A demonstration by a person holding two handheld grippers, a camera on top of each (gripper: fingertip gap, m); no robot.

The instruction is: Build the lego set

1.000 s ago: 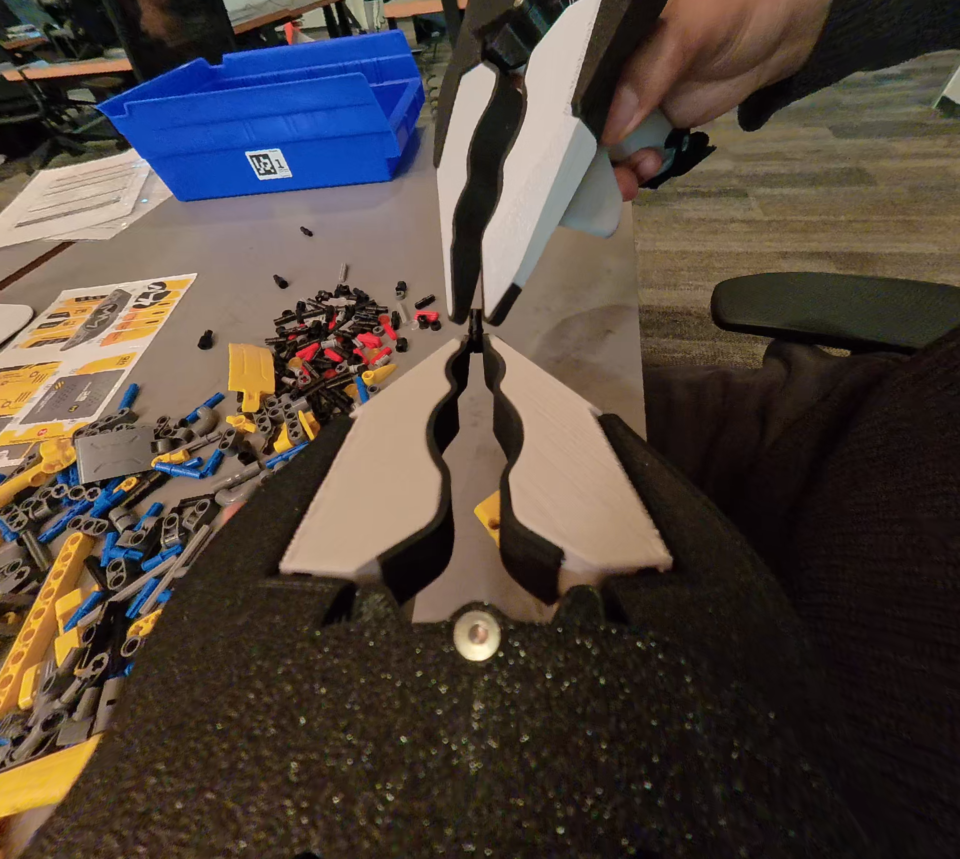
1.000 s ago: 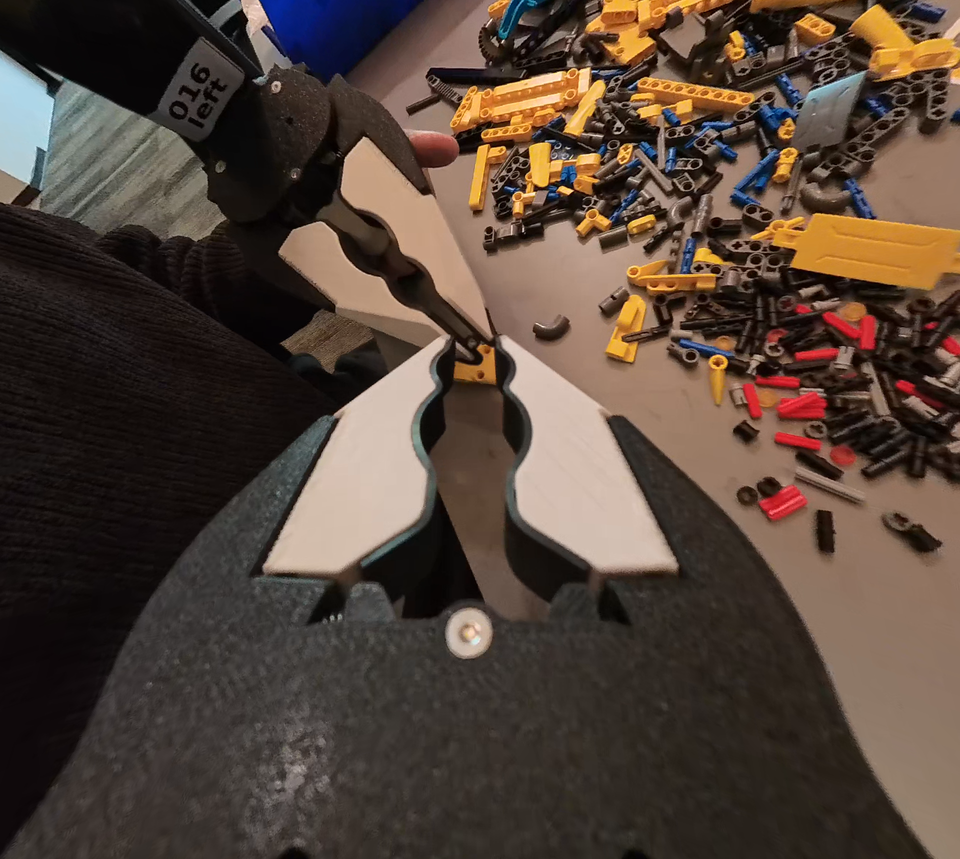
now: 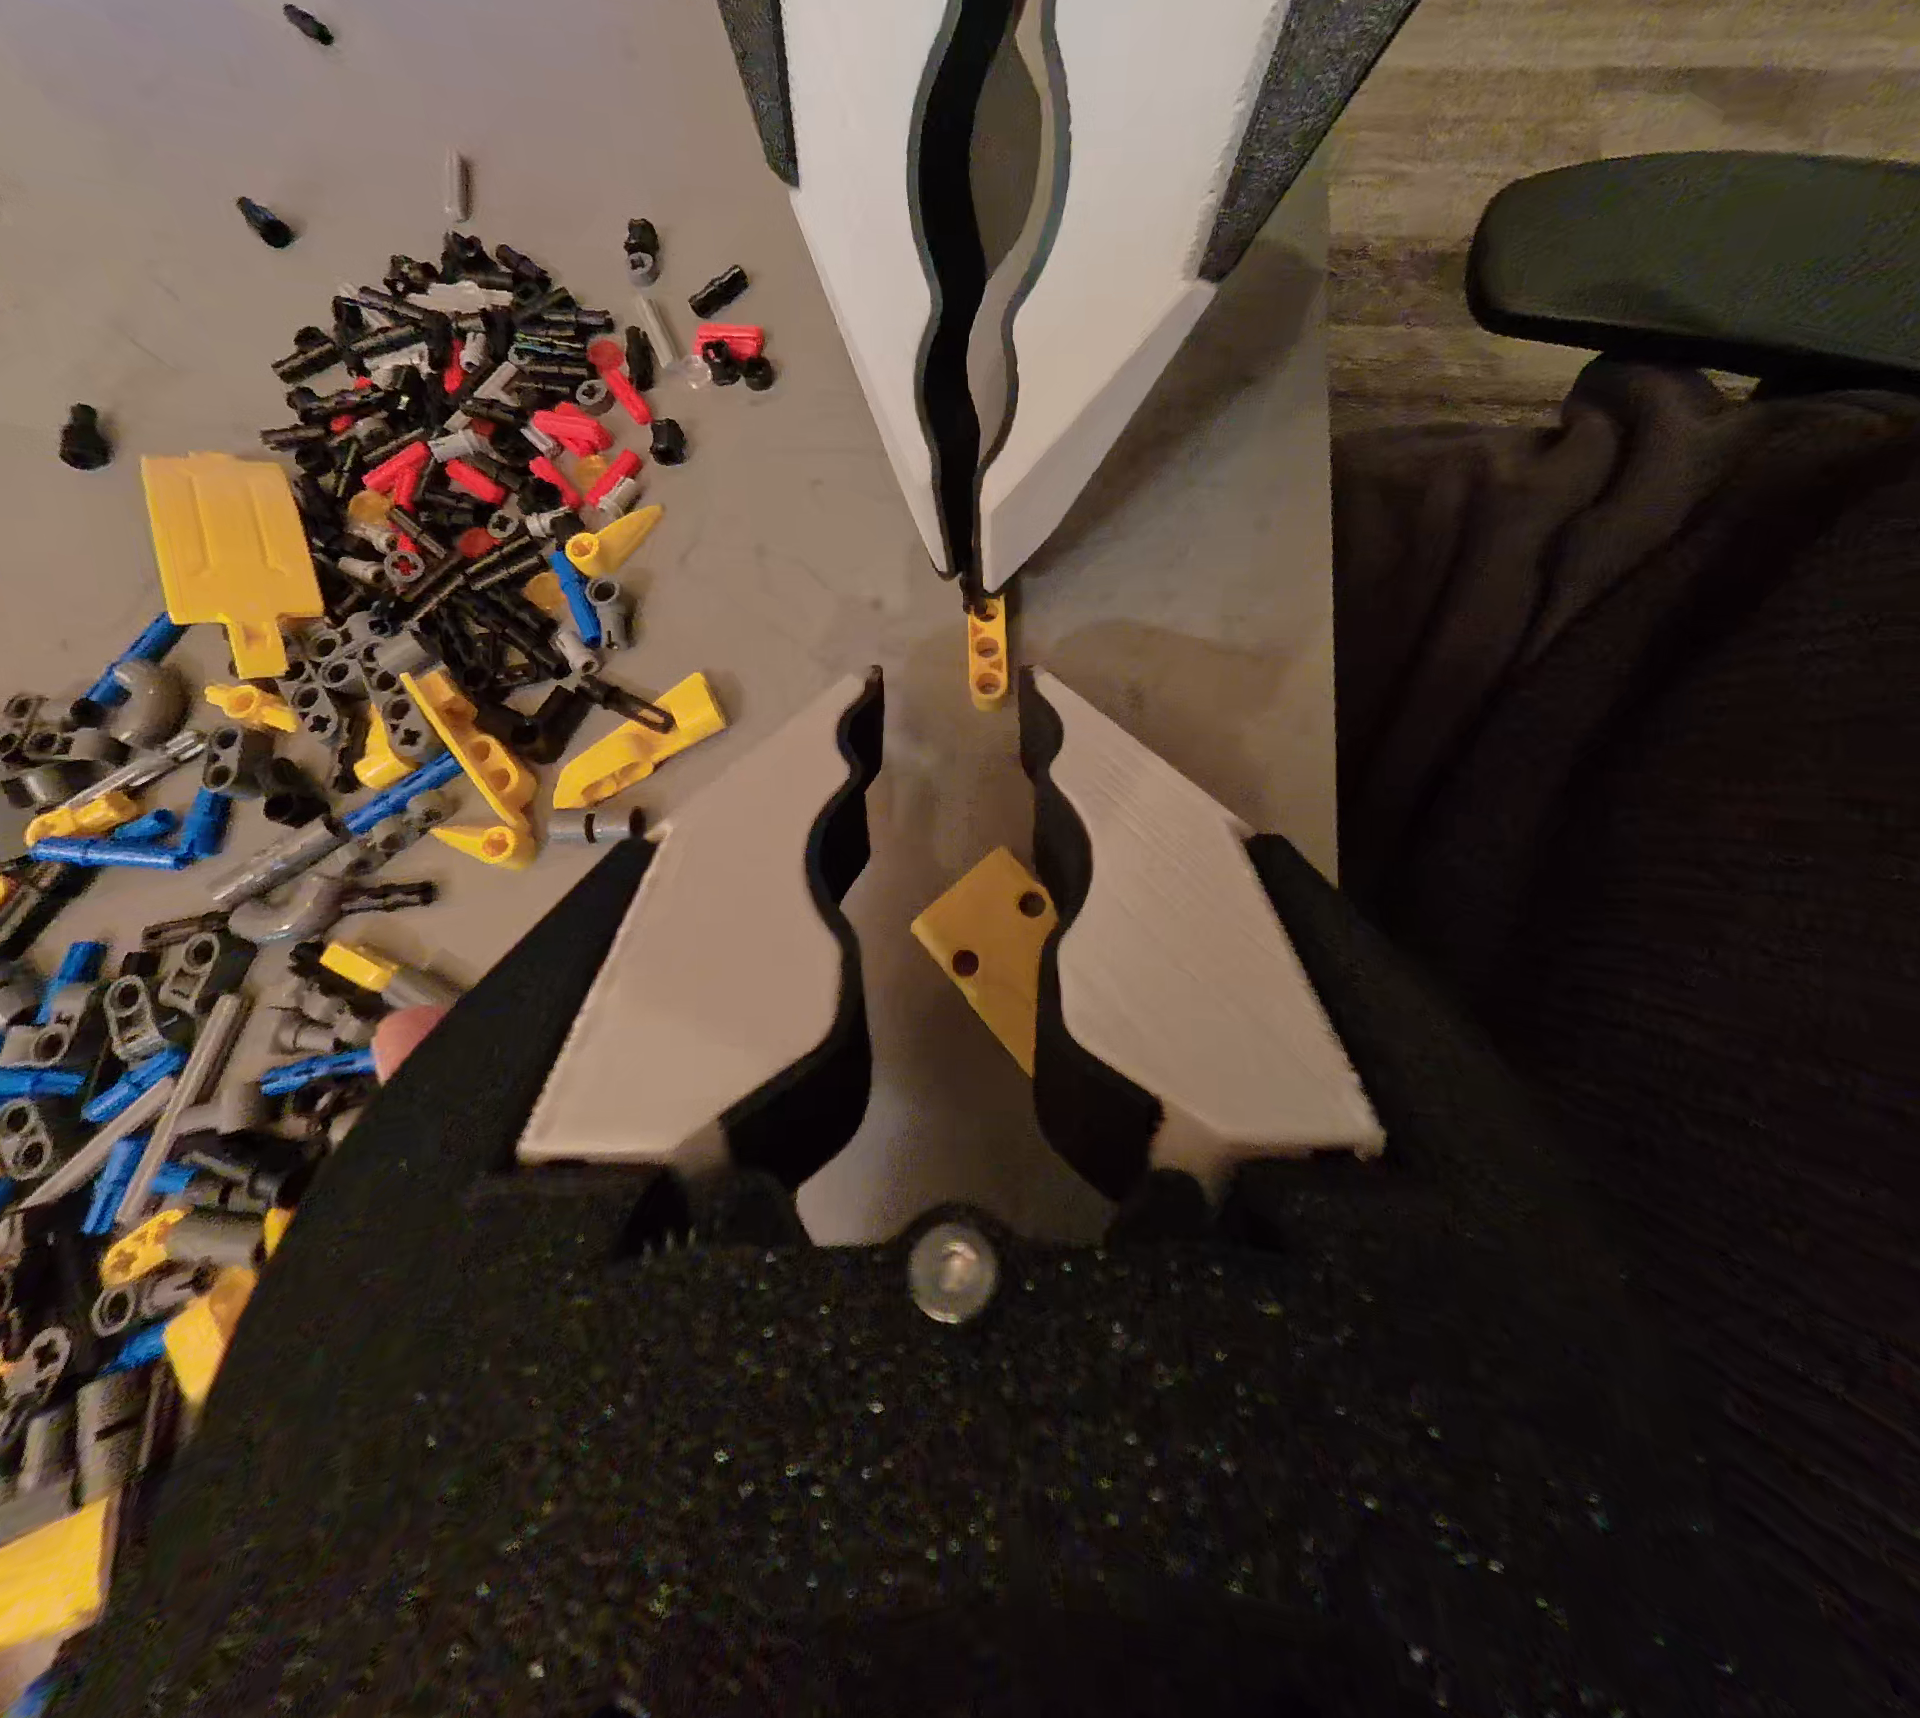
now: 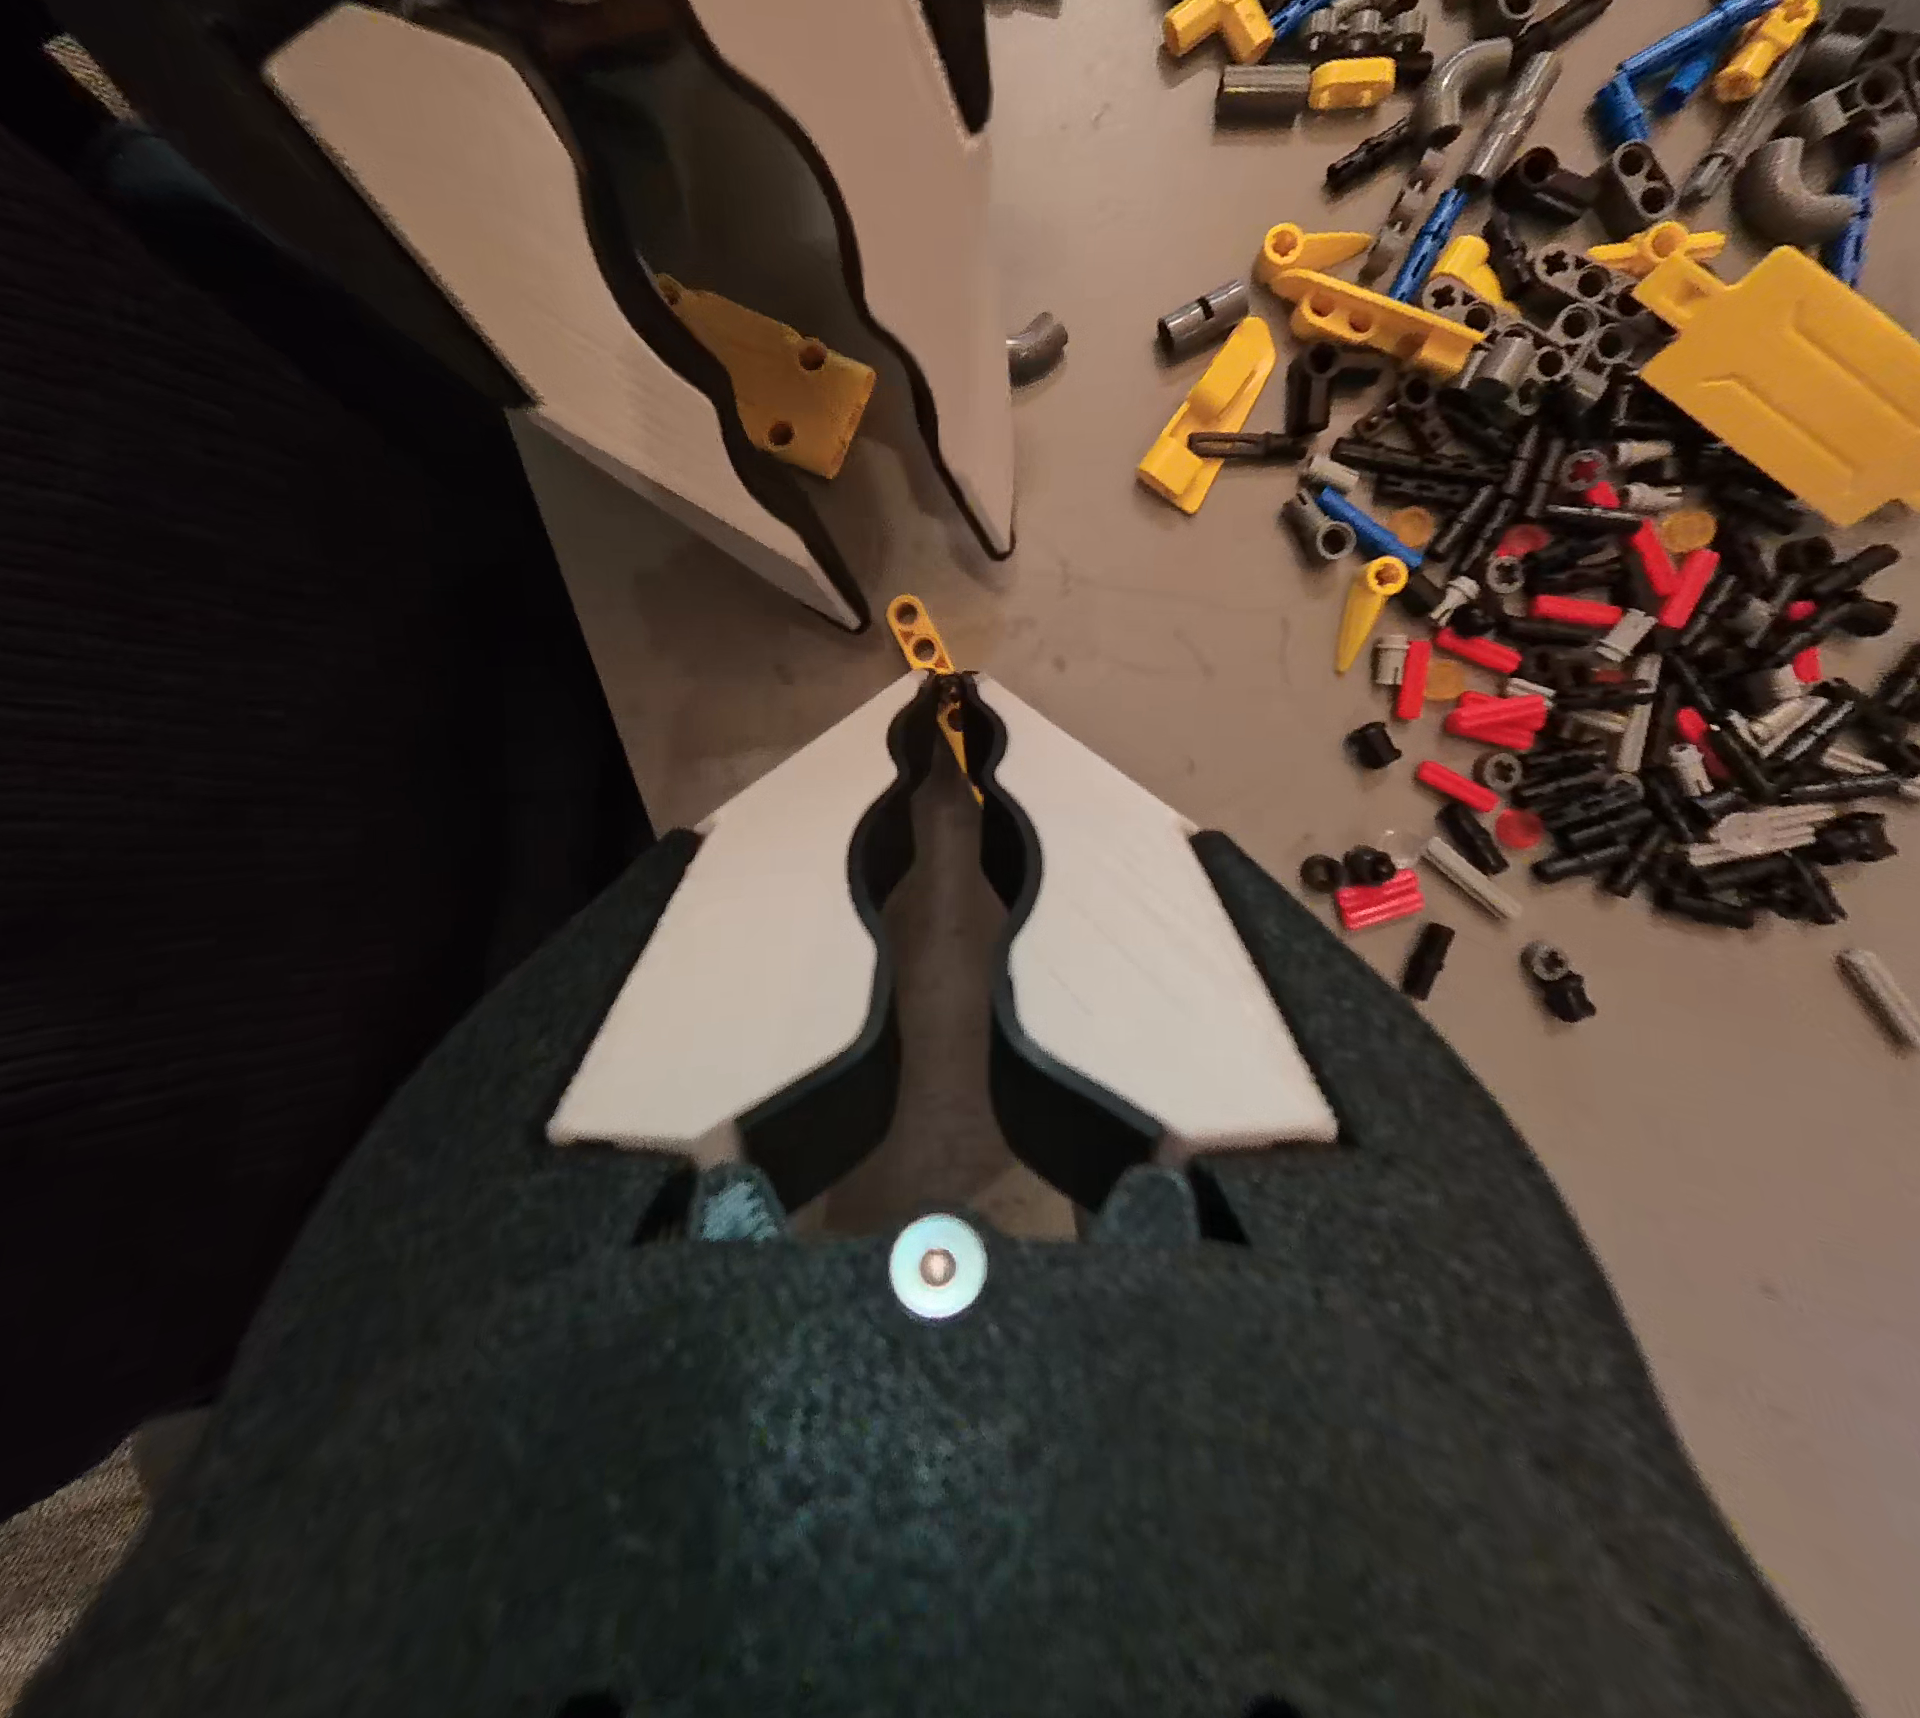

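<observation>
Pinching hard at the very tips, the right gripper [image 4: 951, 681] has a small yellow beam [image 4: 920, 629] by one end, its holed length poking out beyond the jaws toward the left gripper [image 3: 951, 681]. That left claw stands parted to a narrow gap, gripping nothing at its tips, though a yellow block [image 3: 987, 941] sits against the inside of its right finger farther back; whether it is truly held I cannot tell. Both tools meet near the right edge of the grey table [image 3: 644, 58], with the loose pile of black, red, blue and yellow parts [image 3: 457, 473] off to the left. Risk here, I'd say: so slim a tip grip could let the beam twist or pop free, and the block could drop over the table edge.
</observation>
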